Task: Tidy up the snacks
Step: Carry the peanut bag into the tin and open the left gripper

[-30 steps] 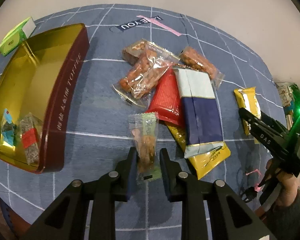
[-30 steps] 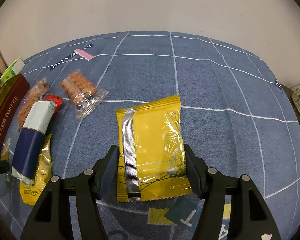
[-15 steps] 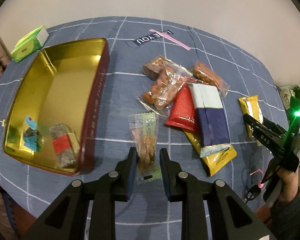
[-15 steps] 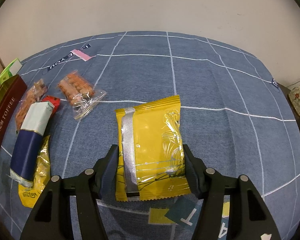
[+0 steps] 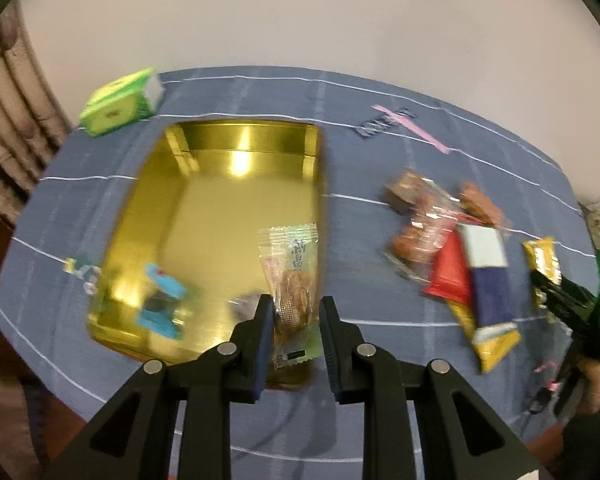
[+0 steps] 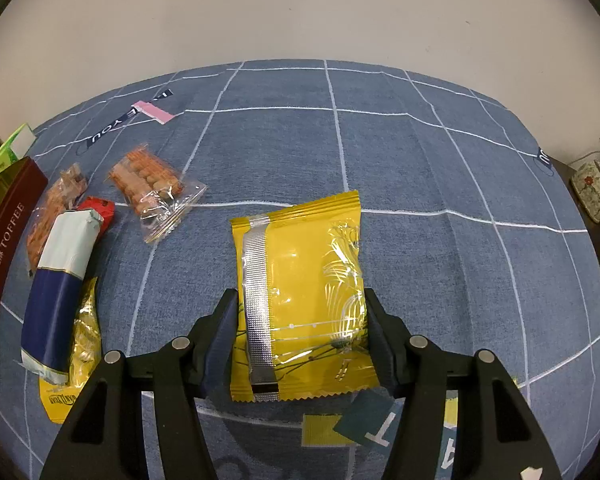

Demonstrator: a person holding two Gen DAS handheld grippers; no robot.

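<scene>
Now my left gripper (image 5: 293, 310) has carried the green-topped snack packet (image 5: 292, 280) from the open cloth beside the gold tin (image 5: 220, 200) to a spot over the tin's near right corner, jaws pinching the packet at its lower half. Judged from that, dropping it in is the next step; a few small wrapped pieces already lie at the tin's near end. My right gripper (image 6: 300, 336) has been closing slightly around the yellow packet (image 6: 300, 300), well right of the tin; both sides sit against the jaws. Other snacks lie heaped to the tin's right. Blue checked tablecloth (image 6: 420, 160) covers the worktop; pale wall behind the tin, green box (image 5: 120, 102) at its far corner.
</scene>
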